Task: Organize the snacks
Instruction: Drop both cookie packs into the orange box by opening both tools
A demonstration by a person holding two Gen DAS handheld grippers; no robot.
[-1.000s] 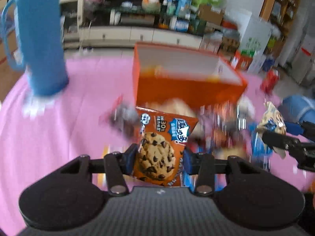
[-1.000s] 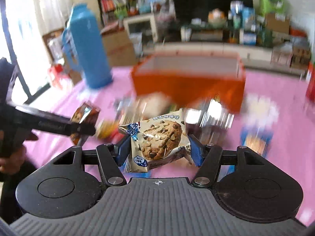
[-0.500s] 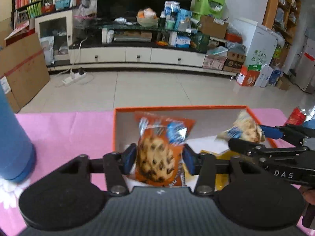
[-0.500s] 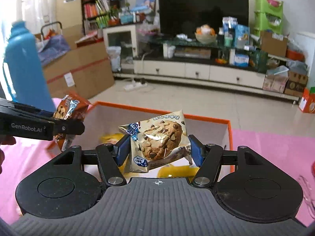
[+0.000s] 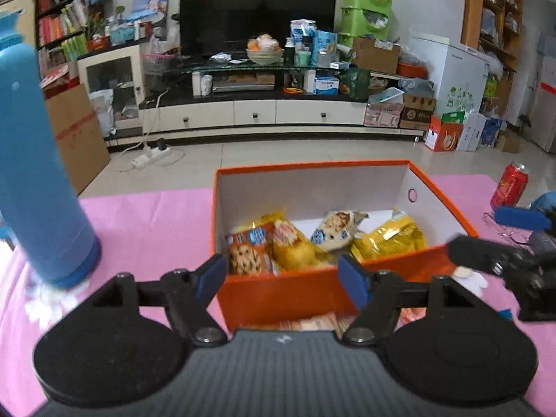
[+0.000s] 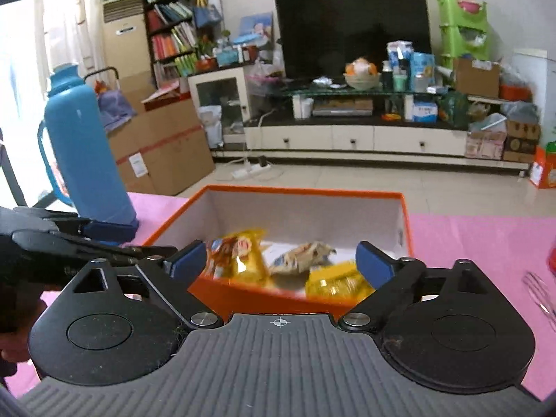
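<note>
An orange box (image 5: 278, 292) with white inner walls stands on the pink tablecloth (image 5: 153, 222). Inside lie an orange cookie packet (image 5: 246, 252), a pale cookie packet (image 5: 335, 229) and yellow packets (image 5: 389, 238). My left gripper (image 5: 281, 276) hangs before the box's near wall, its jaws opening with nothing between them. In the right wrist view the box (image 6: 243, 295) holds the same packets, the pale one (image 6: 302, 253) blurred. My right gripper (image 6: 281, 264) sits over the near rim, jaws opening and empty. The other gripper (image 6: 104, 229) shows at left.
A tall blue thermos (image 5: 38, 173) stands left of the box, seen also as the thermos (image 6: 83, 153). A red can (image 5: 509, 186) and clear glasses (image 5: 500, 226) lie at right. More packets (image 5: 319, 323) lie before the box. Beyond the table is floor and a TV cabinet.
Both grippers carried their cookie packets over the box, opened and let them drop in. Both grippers now sit back at the near wall with empty jaws.
</note>
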